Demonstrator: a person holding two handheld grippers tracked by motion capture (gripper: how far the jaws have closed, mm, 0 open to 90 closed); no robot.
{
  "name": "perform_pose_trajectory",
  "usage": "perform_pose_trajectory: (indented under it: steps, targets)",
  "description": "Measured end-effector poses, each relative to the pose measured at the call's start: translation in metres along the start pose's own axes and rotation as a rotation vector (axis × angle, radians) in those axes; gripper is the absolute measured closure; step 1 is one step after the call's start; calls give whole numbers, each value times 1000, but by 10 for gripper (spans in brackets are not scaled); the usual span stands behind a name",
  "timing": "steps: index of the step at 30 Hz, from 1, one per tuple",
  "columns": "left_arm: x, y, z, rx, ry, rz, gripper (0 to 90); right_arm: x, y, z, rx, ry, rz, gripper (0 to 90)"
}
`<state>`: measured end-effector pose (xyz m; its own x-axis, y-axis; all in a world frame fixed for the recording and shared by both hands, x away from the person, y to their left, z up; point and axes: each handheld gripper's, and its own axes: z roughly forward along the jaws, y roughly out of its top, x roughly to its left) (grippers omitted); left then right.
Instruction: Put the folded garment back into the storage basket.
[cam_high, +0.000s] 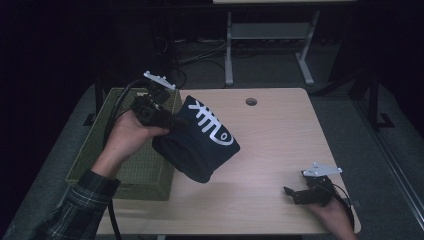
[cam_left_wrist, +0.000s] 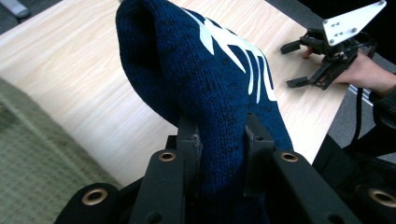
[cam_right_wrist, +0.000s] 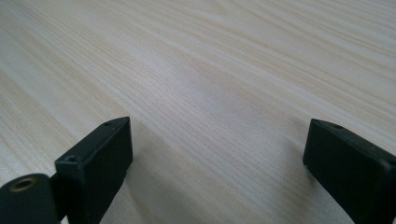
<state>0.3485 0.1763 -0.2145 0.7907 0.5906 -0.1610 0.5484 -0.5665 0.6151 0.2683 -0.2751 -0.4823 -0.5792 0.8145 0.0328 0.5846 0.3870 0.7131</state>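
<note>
Left gripper (cam_high: 172, 120) jaws clamp the navy knit hat (cam_high: 200, 140) above the table (cam_high: 270, 150); right gripper (cam_high: 295, 192) jaws gape wide, near right.

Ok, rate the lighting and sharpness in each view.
High view: dim, dark surroundings, the table lit. Left gripper view: navy knit hat sharp, green basket blurred at the edge. Right gripper view: wood grain soft up close, a pale sheen mid-frame.

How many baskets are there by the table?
1. The green basket sits at the table's left edge, beside the left gripper, which holds a dark blue knitted hat. Another could hide in the dark surroundings.
</note>
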Motion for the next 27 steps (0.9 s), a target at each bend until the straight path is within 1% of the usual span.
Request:
perform_pose_trajectory:
  steps: [2,3,4,6,7,9,10,11,12,13,14,15,17,21,22,27]
  targets:
    - [2,0,-6,-2,10,-8,737,0,0,0,0,0,0,79]
    - [2,0,-6,-2,10,-8,738,0,0,0,0,0,0,79]
    - [5,0,-13,-3,15,-11,737,0,0,0,0,0,0,79]
    - [7,0,-21,-12,23,-20,737,0,0,0,0,0,0,79]
    - [7,0,-21,-12,23,-20,737,0,0,0,0,0,0,79]
    - [10,-1,-30,-26,36,-35,737,0,0,0,0,0,0,78]
    - [13,-2,-37,-36,46,-45,737,0,0,0,0,0,0,79]
    - [13,-2,-37,-36,46,-45,737,0,0,0,0,0,0,79]
    - [16,-3,-44,-47,56,-60,737,0,0,0,0,0,0,79]
    - [16,-3,-44,-47,56,-60,737,0,0,0,-1,1,1,79]
    - [20,-5,-52,-53,66,-69,737,0,0,0,0,1,1,79]
    - [23,-7,-55,-52,74,-73,737,0,0,0,1,1,0,79]
    - [27,-10,-62,-63,85,-90,737,0,0,0,2,1,-1,79]
    - [33,-15,-71,-67,102,-108,737,0,0,0,2,0,-1,78]
    - [36,-19,-77,-73,112,-119,737,0,0,0,2,1,-1,79]
    - [45,-30,-91,-92,131,-149,736,0,0,0,2,1,0,79]
